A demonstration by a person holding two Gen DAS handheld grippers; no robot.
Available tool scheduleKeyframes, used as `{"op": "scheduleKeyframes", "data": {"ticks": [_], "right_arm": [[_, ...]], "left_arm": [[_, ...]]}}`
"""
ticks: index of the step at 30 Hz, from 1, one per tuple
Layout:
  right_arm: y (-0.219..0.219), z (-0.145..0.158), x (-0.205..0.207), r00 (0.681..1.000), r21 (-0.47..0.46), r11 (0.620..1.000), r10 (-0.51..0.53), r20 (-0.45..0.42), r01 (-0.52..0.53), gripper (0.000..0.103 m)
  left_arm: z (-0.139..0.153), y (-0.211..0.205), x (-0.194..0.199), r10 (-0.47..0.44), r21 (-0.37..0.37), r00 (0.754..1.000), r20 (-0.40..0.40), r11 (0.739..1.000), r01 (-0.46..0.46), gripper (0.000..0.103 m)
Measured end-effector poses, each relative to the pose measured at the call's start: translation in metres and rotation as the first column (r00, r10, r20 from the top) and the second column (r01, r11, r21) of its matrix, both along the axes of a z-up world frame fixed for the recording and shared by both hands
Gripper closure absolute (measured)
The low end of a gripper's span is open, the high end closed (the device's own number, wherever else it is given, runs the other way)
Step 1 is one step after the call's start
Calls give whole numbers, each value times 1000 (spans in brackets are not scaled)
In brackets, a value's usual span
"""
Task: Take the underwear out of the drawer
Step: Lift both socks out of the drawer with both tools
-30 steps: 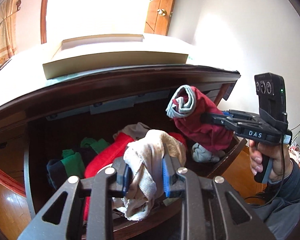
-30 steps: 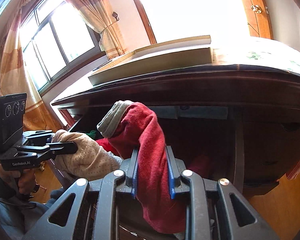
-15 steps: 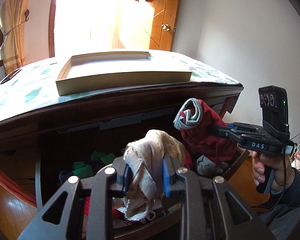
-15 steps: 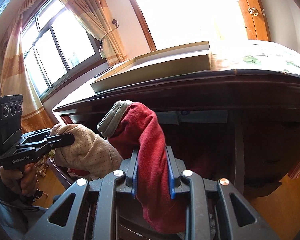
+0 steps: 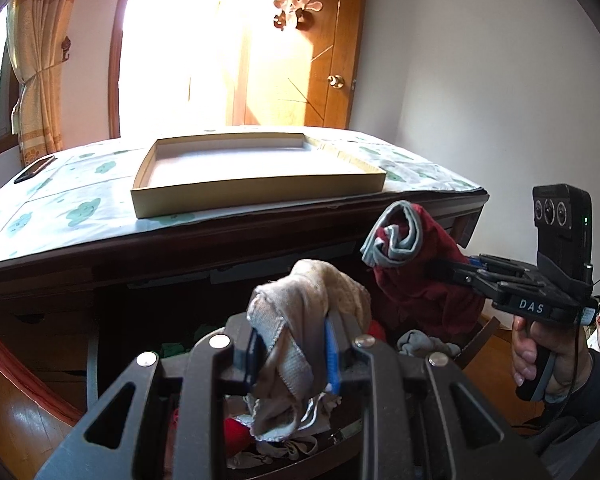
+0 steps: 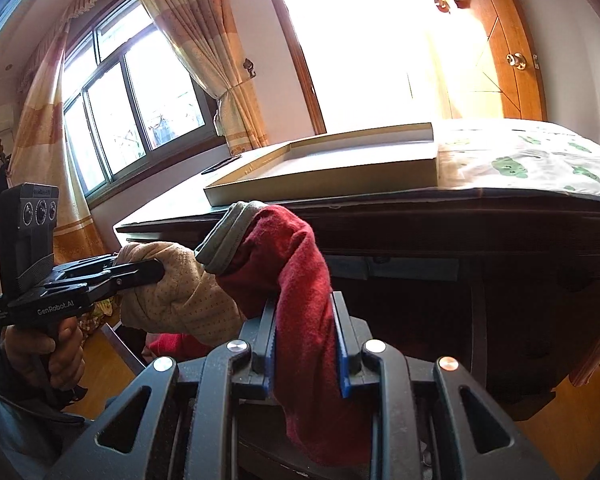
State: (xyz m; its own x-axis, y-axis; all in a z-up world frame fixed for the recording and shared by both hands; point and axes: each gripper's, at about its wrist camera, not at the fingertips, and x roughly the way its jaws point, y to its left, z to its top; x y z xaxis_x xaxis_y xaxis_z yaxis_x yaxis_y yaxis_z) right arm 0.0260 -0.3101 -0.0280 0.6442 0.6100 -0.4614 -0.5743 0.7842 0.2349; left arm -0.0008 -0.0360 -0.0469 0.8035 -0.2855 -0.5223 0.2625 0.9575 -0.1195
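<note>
My left gripper (image 5: 290,354) is shut on beige underwear (image 5: 300,320), which hangs bunched between the blue pads above the open dark wooden drawer (image 5: 96,352). My right gripper (image 6: 306,350) is shut on dark red underwear with a grey waistband (image 6: 292,256), lifted in front of the table's edge. In the left wrist view the right gripper (image 5: 446,270) holds the red underwear (image 5: 416,276) to the right. In the right wrist view the left gripper (image 6: 156,270) holds the beige underwear (image 6: 180,292) at the left. Red, green and grey clothes (image 5: 424,346) lie in the drawer below.
A shallow cardboard box lid (image 5: 256,172) sits on the table's patterned cloth (image 5: 60,204) above the drawer. A dark phone (image 5: 34,168) lies at the table's far left. A wooden door (image 5: 320,52) and curtained window (image 6: 132,92) stand behind. Wooden floor lies below.
Both grippers have risen with their underwear, clear of the drawer, and tilted upward, so the tabletop and the box lid's inside now show. Both grips stay the same.
</note>
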Motion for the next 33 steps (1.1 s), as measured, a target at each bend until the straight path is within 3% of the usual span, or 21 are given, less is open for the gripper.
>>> {"op": "scheduleKeyframes", "data": {"ticks": [12, 33], "right_arm": [[2, 12, -13, 996, 37, 999, 15, 84, -18, 78], [3, 30, -30, 982, 59, 997, 33, 184, -44, 78]], "left_arm": [[20, 7, -17, 48, -8, 989, 140, 999, -48, 80], [39, 11, -32, 85, -1, 952, 295, 996, -88, 79]]}}
